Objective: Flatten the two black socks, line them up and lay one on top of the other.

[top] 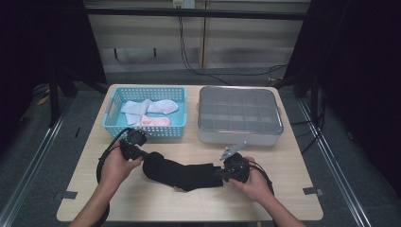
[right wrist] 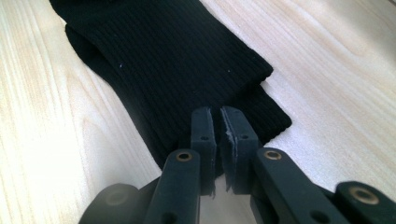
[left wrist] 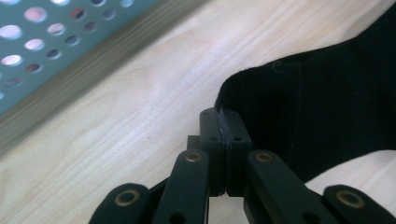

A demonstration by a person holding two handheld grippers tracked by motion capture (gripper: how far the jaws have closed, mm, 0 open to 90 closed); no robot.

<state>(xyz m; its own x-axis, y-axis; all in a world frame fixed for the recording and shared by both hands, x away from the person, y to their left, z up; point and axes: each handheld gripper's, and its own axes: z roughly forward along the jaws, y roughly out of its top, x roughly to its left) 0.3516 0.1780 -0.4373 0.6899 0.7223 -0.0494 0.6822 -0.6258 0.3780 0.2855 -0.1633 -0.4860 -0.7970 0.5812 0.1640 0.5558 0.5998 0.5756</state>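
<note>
Wooden table [top: 142, 198], black sock [top: 182, 173] stretched between both pinching grippers.

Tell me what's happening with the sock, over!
Left gripper shut on black sock edge. Right gripper shut on its other end. Sock on table, nothing in the way.

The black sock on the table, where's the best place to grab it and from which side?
Grip the black sock at its two ends, coming in low from each side. It lies flat and stretched across the table, so the thin edges offer cloth to pinch. The left gripper is shut on the left end's edge, and the right gripper on the ribbed end; a mid-body grip would probably bunch it.
</note>
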